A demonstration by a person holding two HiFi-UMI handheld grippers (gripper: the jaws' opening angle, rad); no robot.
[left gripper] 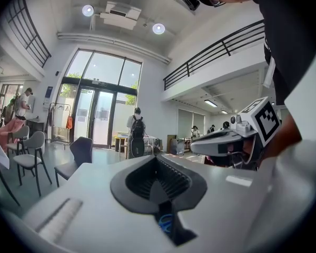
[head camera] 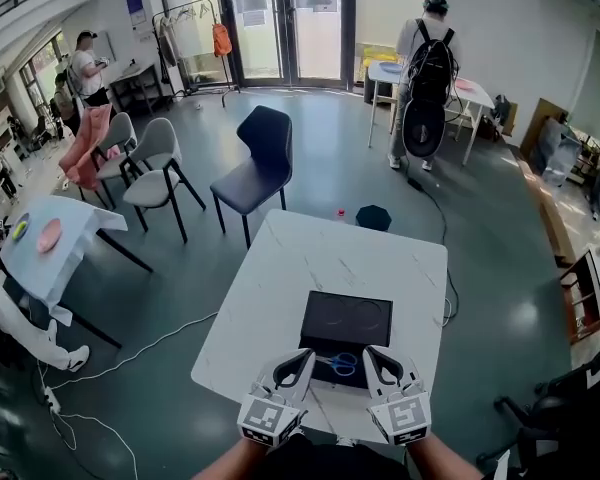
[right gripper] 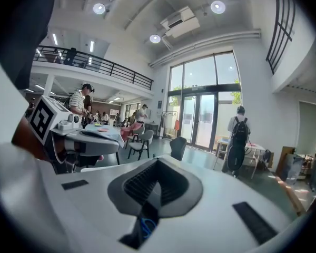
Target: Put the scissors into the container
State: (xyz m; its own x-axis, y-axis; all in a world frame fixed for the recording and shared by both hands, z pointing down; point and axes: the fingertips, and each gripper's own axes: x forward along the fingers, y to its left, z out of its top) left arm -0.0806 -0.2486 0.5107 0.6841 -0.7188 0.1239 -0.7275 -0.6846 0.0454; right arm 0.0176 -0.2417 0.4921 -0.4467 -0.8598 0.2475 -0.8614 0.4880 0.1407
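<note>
A black square container (head camera: pixel 346 320) sits on the white table (head camera: pixel 280 288). Blue-handled scissors (head camera: pixel 342 364) lie on a dark patch at its near edge, between my two grippers; I cannot tell whether they are inside it. My left gripper (head camera: pixel 305 356) is just left of them and my right gripper (head camera: pixel 372 352) just right, both low over the table's near edge. In the left gripper view the left gripper (left gripper: pixel 158 168) has its jaws together, and the scissors (left gripper: pixel 166 223) show through a gap below. The right gripper (right gripper: pixel 157 165) looks the same, with the scissors (right gripper: pixel 146 226) beneath. Neither holds anything.
A dark chair (head camera: pixel 258 163) and a small black stool (head camera: pixel 373 217) stand beyond the table's far edge. Grey chairs (head camera: pixel 155 168) and a cloth-covered table (head camera: pixel 50 243) are to the left. A person with a backpack (head camera: pixel 427 68) stands by a far table. Cables (head camera: pixel 130 353) run across the floor.
</note>
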